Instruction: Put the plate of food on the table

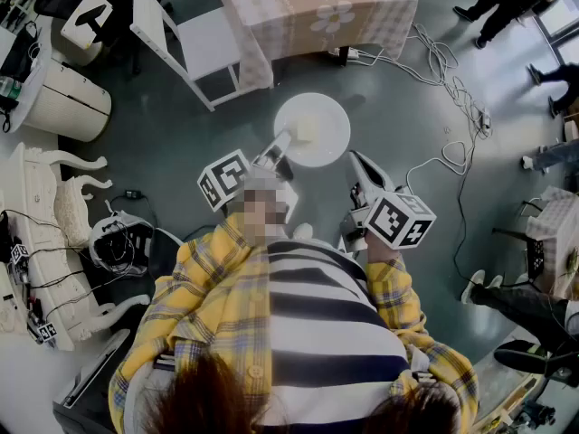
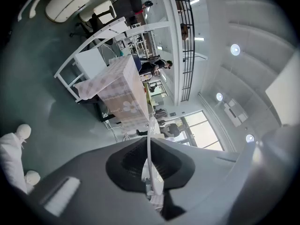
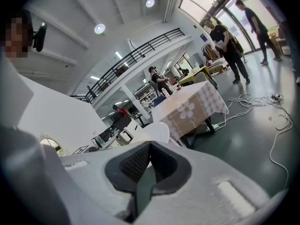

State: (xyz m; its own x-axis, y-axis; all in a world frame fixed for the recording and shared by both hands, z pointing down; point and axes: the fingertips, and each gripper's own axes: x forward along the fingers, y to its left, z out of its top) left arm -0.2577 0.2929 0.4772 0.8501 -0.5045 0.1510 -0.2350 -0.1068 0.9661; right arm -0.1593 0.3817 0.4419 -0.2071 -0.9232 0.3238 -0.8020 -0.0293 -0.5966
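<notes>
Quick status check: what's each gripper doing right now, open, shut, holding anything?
The left gripper: jaws shut on the rim of the plate.
The right gripper: jaws shut, nothing between them.

My yellow plaid shirt point(image 1: 210, 283) is worn over a black-and-white striped top point(image 1: 330, 328); my pale grey left tool point(image 1: 282, 144) and right tool point(image 1: 355, 158) each carry a white cube point(image 1: 400, 220) of black square markers.
</notes>
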